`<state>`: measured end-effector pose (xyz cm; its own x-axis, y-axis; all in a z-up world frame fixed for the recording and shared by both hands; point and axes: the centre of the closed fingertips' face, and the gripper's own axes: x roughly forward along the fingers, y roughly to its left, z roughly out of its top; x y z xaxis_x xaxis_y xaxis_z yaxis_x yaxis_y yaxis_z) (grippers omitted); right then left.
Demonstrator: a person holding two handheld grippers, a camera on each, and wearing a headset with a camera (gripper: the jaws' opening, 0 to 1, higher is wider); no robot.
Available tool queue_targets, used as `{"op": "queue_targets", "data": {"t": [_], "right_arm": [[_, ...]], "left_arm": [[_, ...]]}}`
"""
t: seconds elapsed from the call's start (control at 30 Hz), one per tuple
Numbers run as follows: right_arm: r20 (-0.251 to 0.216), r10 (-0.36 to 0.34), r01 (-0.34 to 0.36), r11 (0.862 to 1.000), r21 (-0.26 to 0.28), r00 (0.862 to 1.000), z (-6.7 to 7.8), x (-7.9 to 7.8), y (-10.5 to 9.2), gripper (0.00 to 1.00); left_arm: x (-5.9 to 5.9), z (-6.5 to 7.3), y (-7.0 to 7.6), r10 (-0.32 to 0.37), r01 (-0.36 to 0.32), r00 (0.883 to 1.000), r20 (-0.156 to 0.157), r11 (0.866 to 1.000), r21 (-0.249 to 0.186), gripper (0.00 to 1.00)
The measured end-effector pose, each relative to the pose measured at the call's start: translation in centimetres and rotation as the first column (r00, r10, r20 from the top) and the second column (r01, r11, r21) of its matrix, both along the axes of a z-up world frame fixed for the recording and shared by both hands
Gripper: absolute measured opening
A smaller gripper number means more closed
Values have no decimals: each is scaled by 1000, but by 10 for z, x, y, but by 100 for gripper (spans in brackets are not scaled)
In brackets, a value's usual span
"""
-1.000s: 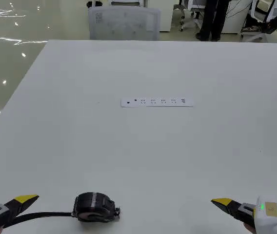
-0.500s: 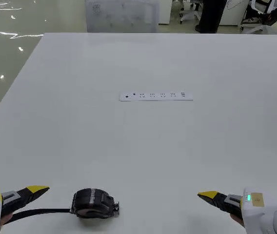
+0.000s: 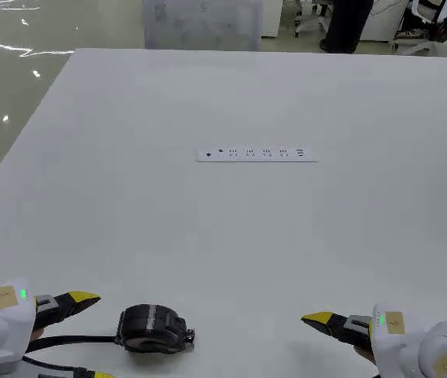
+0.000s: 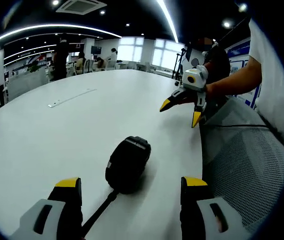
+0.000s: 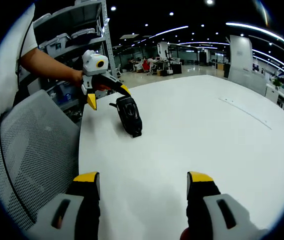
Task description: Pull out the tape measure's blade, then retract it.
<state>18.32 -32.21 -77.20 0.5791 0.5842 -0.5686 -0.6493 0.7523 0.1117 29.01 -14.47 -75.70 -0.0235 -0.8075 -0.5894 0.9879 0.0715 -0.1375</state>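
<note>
A black, round-cased tape measure [image 3: 151,328] lies near the front edge of the broad white surface [image 3: 247,236], with its black wrist strap [image 3: 74,342] trailing toward the left tongs [image 3: 94,336]. These yellow-tipped tongs are spread wide, one jaw on either side of the strap and gripping nothing. The right tongs [image 5: 143,176], well apart from the case, hover over bare surface, likewise released. Farther out, mid-surface, sits a flat white power strip [image 3: 256,153].
</note>
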Motion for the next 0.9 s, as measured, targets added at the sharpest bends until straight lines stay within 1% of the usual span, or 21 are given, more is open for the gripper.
{"op": "queue_targets", "data": {"t": [0.03, 0.1, 0.2, 0.33, 0.4, 0.5, 0.6, 0.67, 0.77, 0.83, 0.9], "right_arm": [[8, -4, 4, 1000, -9, 1000, -1, 3, -1, 72], [4, 2, -2, 1000, 3, 1000, -2, 6, 1, 71], [1, 15, -15, 1000, 4, 1000, -7, 10, 5, 69], [-9, 26, -26, 999, 19, 1000, -11, 15, 11, 71], [-10, 30, -30, 999, 23, 999, -13, 17, 14, 70], [-14, 39, -39, 999, 34, 999, -15, 21, 20, 70], [-11, 52, -52, 998, 37, 999, -16, 25, 25, 70], [-12, 56, -55, 998, 41, 998, -17, 28, 28, 70], [-11, 56, -55, 997, 48, 998, -17, 33, 30, 69], [-8, 54, -54, 997, 54, 998, -17, 36, 32, 69], [-6, 53, -53, 997, 58, 999, -16, 38, 34, 69]], "left_arm": [[0, -1, -1, -5, 5, 1000, -1, 1000, 2, 78], [-1, -3, -5, -20, 20, 1000, 3, 1000, 7, 78], [-2, -6, -10, -36, 36, 999, 0, 999, 9, 78], [-2, -14, -12, -53, 53, 999, -5, 998, 17, 75], [0, -19, -11, -59, 59, 998, 1, 998, 23, 74], [3, -20, -12, -62, 61, 998, 16, 998, 32, 69], [7, -22, -13, -59, 59, 998, 9, 998, 30, 66], [7, -23, -13, -66, 66, 998, 6, 997, 32, 65], [6, -24, -13, -75, 75, 997, -1, 997, 33, 60], [7, -25, -15, -74, 73, 997, 6, 997, 33, 59], [8, -25, -16, -74, 74, 997, 5, 997, 32, 57]]}}
